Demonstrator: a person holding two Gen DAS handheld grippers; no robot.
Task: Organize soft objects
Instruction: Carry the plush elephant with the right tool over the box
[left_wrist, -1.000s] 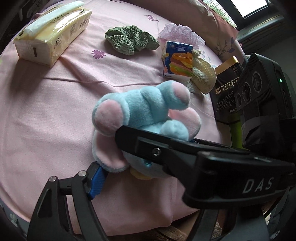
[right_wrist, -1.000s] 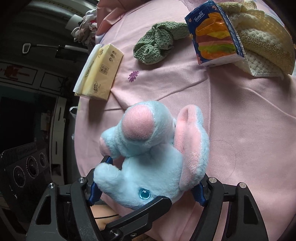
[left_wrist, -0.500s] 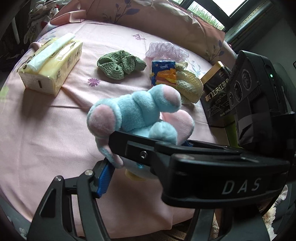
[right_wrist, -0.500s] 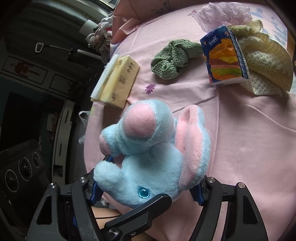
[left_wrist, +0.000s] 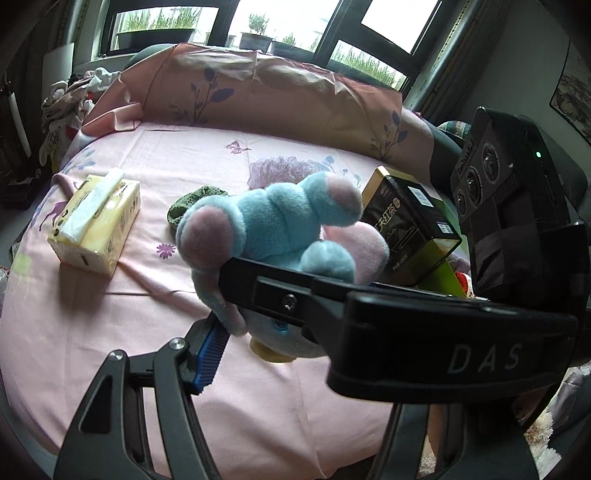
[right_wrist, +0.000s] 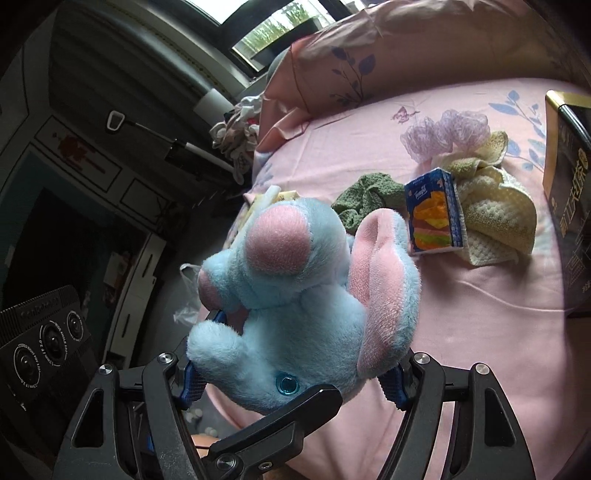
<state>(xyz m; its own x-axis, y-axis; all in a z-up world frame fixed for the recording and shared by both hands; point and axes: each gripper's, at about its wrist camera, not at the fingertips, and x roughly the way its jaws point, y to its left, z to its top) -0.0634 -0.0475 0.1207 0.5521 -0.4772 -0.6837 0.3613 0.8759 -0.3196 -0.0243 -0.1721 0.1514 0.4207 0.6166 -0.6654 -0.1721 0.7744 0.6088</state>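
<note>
Plush elephant (left_wrist: 280, 229), pale blue with pink ears and foot pads, hangs above a round bed covered in a pink flowered sheet (left_wrist: 92, 325). From the left wrist, the left claw (left_wrist: 266, 325) presses one blue pad against the toy's lower side; its other finger is hidden behind the right claw's black body. A yellow tissue pack (left_wrist: 96, 225) lies on the sheet, a long pink cushion (left_wrist: 266, 88) lines the far edge, and windows stand behind.

From the right wrist, the right claw (right_wrist: 295, 376) clamps the elephant's (right_wrist: 303, 306) body between both blue pads. Beyond lie a green knitted cloth (right_wrist: 365, 199), a blue pocket-tissue pack (right_wrist: 434, 218) and a cream knitted cloth (right_wrist: 495, 221); dark cabinets stand left.
</note>
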